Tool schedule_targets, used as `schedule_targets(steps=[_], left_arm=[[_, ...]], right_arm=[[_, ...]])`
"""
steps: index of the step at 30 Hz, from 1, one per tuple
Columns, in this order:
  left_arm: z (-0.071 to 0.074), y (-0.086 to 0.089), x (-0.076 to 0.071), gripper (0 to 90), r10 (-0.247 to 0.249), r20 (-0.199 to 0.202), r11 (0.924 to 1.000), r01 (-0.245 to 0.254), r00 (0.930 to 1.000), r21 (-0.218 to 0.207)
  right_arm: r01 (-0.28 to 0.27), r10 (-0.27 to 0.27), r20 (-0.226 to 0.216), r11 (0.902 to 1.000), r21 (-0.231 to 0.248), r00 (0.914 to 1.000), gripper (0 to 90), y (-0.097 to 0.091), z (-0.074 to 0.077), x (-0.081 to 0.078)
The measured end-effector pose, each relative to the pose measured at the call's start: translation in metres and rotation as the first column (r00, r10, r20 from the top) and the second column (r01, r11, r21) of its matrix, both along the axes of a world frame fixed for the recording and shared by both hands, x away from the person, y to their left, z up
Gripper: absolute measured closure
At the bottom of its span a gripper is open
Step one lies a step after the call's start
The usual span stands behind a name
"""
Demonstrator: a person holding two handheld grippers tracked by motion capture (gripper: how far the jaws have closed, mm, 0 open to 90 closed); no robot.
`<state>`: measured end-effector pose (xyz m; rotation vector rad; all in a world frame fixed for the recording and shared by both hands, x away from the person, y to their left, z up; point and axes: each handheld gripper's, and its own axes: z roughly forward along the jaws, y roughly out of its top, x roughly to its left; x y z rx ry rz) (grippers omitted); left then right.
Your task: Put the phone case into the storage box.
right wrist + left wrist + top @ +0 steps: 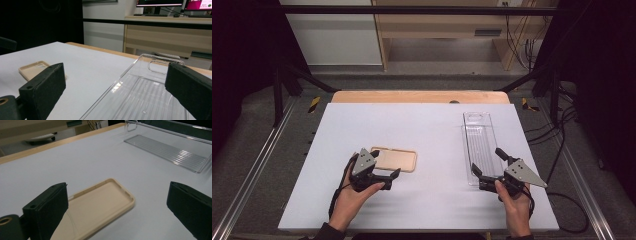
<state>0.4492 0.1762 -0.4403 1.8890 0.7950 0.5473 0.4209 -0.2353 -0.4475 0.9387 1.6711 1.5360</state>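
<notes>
Left gripper [388, 176], jaws spread wide and empty, sits at the near end of a beige phone case [395, 160] lying flat, hollow side up, left of the tabletop's [422, 125] middle, apparently lined up to grasp it. Right gripper [488, 167], jaws likewise apart, brackets the near end of a clear tray [480, 145] along the right edge, probably the case's destination.
</notes>
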Motion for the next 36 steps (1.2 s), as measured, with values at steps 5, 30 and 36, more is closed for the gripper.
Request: schedule_targets(steps=[5,30,36], left_arm=[[-0.004,-0.014,0.003,3.3,-0.019,-0.022,0.9996,0.020,0.9996,0.019],[-0.007,-0.040,0.022,18.3,0.025,-0.094,0.9978,-0.019,0.9953,0.063],[-0.008,-0.039,0.026,37.1,0.041,-0.104,0.9975,-0.034,0.9937,0.062]], right_arm=[[0.000,0.000,-0.003,1.0000,0.009,1.0000,3.3,-0.001,0.000,0.000],[-0.002,0.002,-0.004,1.0000,0.002,1.0000,3.4,0.000,0.000,-0.001],[-0.001,0.001,-0.004,1.0000,0.007,1.0000,3.4,-0.001,0.000,-0.001]])
